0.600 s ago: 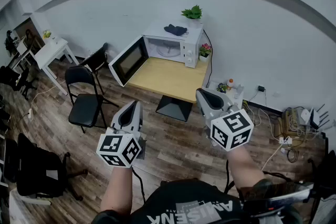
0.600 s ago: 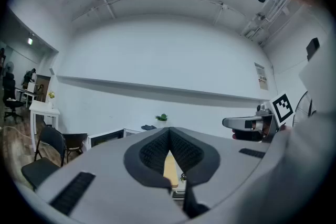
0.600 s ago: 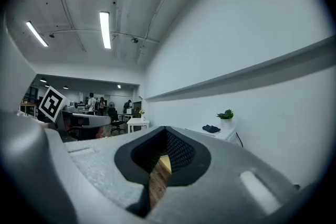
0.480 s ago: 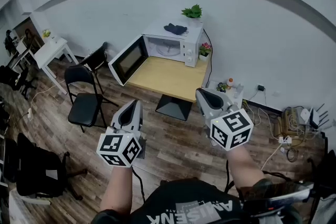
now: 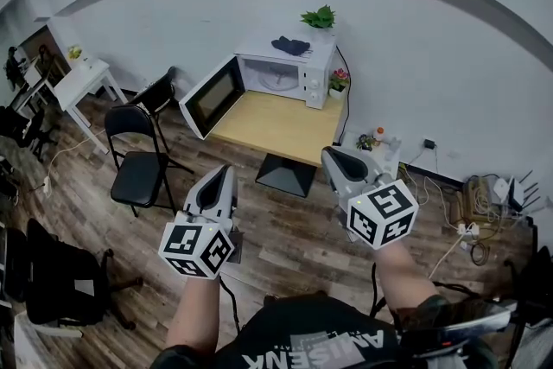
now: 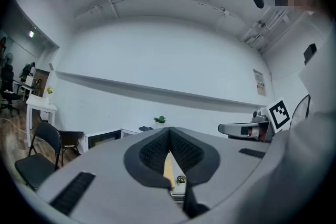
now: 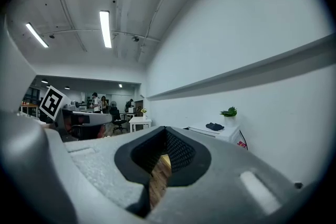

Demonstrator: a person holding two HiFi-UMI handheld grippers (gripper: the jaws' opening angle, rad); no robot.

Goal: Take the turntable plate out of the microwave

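Note:
A white microwave stands at the back of a wooden table, its door swung open to the left. Inside it the pale turntable plate lies flat. Both grippers are held well short of the table, over the floor. My left gripper is shut with nothing in it, and so is my right gripper. In the left gripper view the jaws meet, the microwave small behind them. In the right gripper view the shut jaws point level, the microwave to the right.
A potted plant and a dark cloth sit on top of the microwave. Two black folding chairs stand left of the table, a white desk beyond them. Cables and small items lie by the wall at right.

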